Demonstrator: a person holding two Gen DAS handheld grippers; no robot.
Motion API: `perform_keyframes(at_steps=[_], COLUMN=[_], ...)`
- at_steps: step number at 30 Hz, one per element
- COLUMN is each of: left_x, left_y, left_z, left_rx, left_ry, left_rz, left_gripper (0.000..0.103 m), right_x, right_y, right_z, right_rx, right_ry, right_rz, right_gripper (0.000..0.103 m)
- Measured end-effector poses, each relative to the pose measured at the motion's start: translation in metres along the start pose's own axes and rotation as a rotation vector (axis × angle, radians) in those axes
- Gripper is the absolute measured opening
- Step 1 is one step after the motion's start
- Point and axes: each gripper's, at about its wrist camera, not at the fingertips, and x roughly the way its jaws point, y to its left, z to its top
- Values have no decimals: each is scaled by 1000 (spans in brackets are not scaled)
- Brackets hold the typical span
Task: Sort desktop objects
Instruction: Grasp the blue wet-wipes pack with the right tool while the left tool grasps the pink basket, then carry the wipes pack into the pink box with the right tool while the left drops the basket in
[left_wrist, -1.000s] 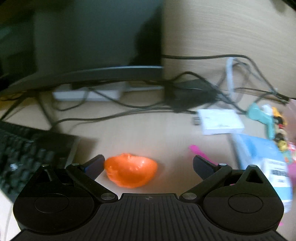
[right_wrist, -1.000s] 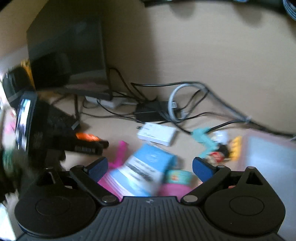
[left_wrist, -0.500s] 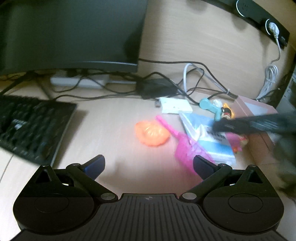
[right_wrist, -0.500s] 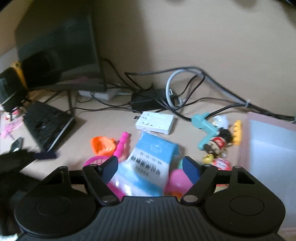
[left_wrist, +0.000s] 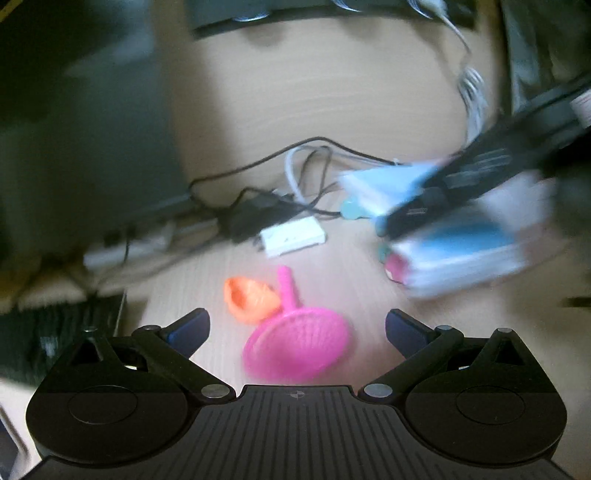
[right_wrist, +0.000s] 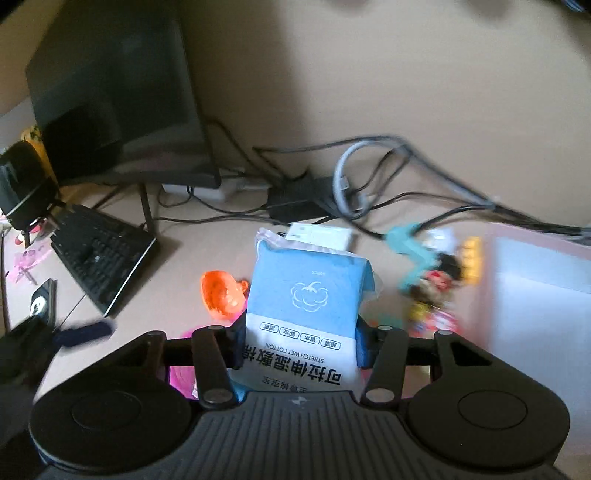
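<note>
My right gripper (right_wrist: 301, 345) is shut on a blue and white pack of wet tissues (right_wrist: 310, 306) and holds it off the desk. The pack also shows blurred in the left wrist view (left_wrist: 461, 240), with the right gripper across it. My left gripper (left_wrist: 297, 330) is open and empty, just above a pink strainer (left_wrist: 295, 349) and an orange toy (left_wrist: 251, 301) on the desk. The orange toy also shows in the right wrist view (right_wrist: 219, 297).
A pink bin (right_wrist: 539, 299) stands at the right. Small toys (right_wrist: 436, 280) and a teal toy (right_wrist: 406, 240) lie beside it. A white adapter (left_wrist: 291, 242), cables (right_wrist: 369, 177), a monitor (right_wrist: 118, 110) and a keyboard (right_wrist: 99, 258) are behind and to the left.
My right gripper has shut on the tissue pack and lifted it. My left gripper has swung right and nearer the pink strainer, still open.
</note>
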Motion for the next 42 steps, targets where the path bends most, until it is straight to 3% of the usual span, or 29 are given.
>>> perform_keyframes(at_steps=[4,6,9,11,15,16,17,24,29,33,36,39,40,42], left_x=[34,48,51,55,60,60,59,35,-19,-48,-44,-17,-7,10], left_y=[-16,-11,5,8,9,9,10,6,-4,-20,-46,-83,-94,-109], left_z=[6,5,3,3,-2,-2,-3,-12,10,56,93,134,143,152], left_rx=[91,68,-18,-20,-3,-8,-11,-18,-30,-25,-22,-16,1,40], left_ry=[66,103,125,138,160,166,172,181,76,-71,-133,-208,-199,-149], left_rz=[6,24,-43,-48,-23,-24,-26,-49,-156,-255,-355,-386,-390,-400], left_gripper=[103,103,103,103,103,99,88,88,88,88,88,93,98,98], right_x=[-29,-32,-30,-27,-21,-22,-22,-29,-67,-109,-136,-146,-145,-145], right_y=[-8,-14,-25,-30,-29,-28,-27,-30,-32,-42,-50,-60,-63,-66], right_z=[-35,-61,-92,-104,-112,-114,-114,-121,-120,-110,-103,-100,-98,-99], right_rx=[-15,-34,8,43,52,47,44,32,28,60,76,96,106,120], right_ry=[58,95,157,171,162,160,159,190,170,90,20,-21,-23,-25], right_rz=[-62,-98,-119,-129,-155,-156,-156,-128,-99,-130,-192,-242,-263,-296], right_gripper=[51,51,51,51,51,52,52,51,51,51,51,51,51,51])
